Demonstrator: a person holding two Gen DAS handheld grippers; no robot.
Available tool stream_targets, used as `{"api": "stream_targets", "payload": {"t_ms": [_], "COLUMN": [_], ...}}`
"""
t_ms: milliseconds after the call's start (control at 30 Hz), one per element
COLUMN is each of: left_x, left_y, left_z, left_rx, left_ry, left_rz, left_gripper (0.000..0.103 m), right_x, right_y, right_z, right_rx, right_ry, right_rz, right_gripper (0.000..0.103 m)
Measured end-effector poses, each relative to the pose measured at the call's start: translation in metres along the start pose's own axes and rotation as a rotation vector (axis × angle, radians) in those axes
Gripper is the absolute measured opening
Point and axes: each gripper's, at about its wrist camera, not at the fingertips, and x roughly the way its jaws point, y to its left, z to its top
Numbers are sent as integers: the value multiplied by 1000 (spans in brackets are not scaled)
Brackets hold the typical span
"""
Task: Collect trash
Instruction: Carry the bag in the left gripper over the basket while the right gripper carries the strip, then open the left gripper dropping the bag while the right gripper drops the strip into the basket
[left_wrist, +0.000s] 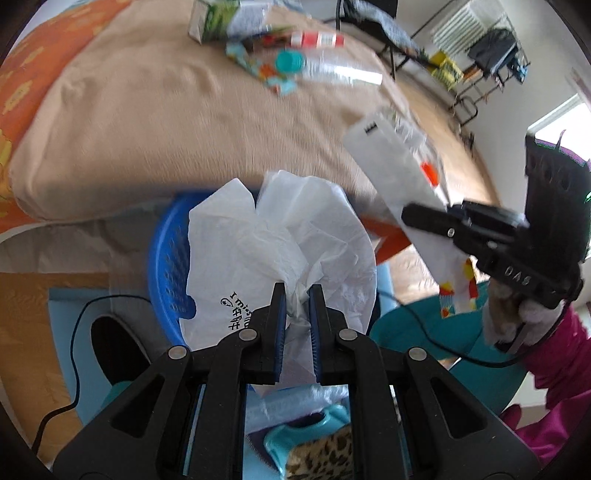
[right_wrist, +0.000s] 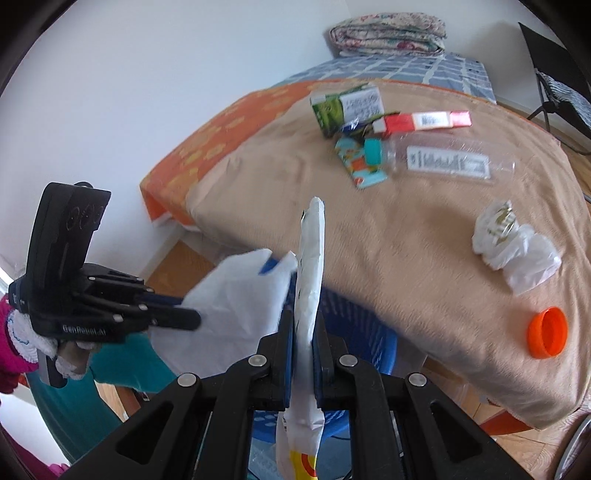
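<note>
My left gripper is shut on a crumpled white plastic bag with black print, held over a blue mesh basket on the floor beside the bed. My right gripper is shut on a flat white wrapper with yellow and orange marks, seen edge-on above the basket. In the left wrist view the right gripper and its wrapper hang to the right of the basket. In the right wrist view the left gripper holds the bag at the left.
On the beige blanket lie a green carton, a red-and-white box, a clear bottle with a teal cap, a colourful wrapper, a crumpled white bag and an orange cap. A black shoe and a cable lie by the basket.
</note>
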Motion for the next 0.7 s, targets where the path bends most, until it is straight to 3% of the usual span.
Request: {"api": "stream_targets", "payload": {"t_ms": [200, 567, 700], "left_x": [27, 33, 32], "left_y": [8, 7, 6], "left_z": [-14, -8, -6], "left_rx": [-30, -19, -9], "left_ry": [102, 106, 101], "left_rz": [11, 68, 89], "left_gripper": [10, 10, 16], "right_x": [20, 48, 50], "right_y": [5, 20, 19], "right_z": [-8, -10, -6], "right_rx": [-20, -52, -47], "right_ry": [67, 140, 135], "right_rz": [10, 36, 34], "right_gripper": [7, 7, 19]}}
